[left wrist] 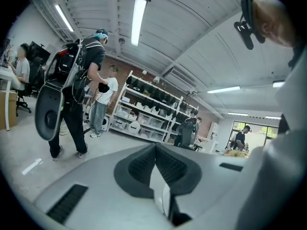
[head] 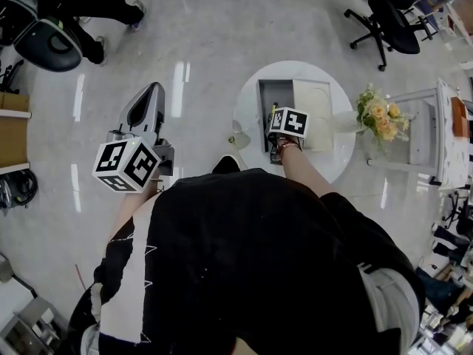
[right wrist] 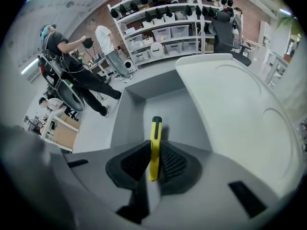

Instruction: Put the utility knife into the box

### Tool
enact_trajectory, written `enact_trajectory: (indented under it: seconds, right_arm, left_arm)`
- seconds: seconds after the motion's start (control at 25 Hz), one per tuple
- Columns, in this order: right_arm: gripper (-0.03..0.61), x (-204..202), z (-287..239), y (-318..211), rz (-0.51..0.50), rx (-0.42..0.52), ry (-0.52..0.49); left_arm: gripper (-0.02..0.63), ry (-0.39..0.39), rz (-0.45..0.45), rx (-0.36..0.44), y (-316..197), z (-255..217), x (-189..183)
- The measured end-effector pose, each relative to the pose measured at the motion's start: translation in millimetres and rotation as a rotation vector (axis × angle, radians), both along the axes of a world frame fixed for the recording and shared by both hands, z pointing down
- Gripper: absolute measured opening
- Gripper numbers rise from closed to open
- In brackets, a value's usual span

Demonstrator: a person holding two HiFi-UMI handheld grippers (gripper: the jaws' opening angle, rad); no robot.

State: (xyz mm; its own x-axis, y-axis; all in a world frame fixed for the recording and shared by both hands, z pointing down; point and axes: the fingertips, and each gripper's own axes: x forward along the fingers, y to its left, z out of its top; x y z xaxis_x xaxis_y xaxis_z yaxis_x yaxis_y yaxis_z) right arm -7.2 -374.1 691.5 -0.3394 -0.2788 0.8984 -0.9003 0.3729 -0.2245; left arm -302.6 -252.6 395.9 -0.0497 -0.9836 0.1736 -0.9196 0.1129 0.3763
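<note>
A yellow utility knife (right wrist: 154, 143) with a black tip stands on edge between the pads of my right gripper (right wrist: 154, 153), which is shut on it. The gripper points steeply down over the open grey box (right wrist: 165, 104), whose white lid (right wrist: 230, 95) lies flat beside it. In the head view the box (head: 275, 93) sits on a round white table (head: 251, 102), with my right gripper (head: 279, 128) at the box's near end and the knife (head: 273, 112) just visible. My left gripper (head: 151, 95) hangs level over the floor to the left, jaws together (left wrist: 154, 147) with nothing between them.
A bunch of flowers (head: 378, 117) stands at the table's right edge, next to a white cart (head: 432, 132). A black office chair (head: 388, 21) is at the back right. A person with a backpack (left wrist: 72, 95) walks on the floor; shelves (left wrist: 153, 109) line the far wall.
</note>
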Motion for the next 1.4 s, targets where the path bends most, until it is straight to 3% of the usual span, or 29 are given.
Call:
enact_trajectory:
  seconds: [0.8,1.4]
  right_arm:
    - [0.071,3,8,2,0.008,-0.016,0.049]
    - [0.124,0,1,6,0.071,-0.004,0.043]
  left_arm:
    - [0.009,-0.002,0.009,-0.014,-1,3,-4]
    - [0.010,-0.014,-0.004,0.012,15,-8,-15]
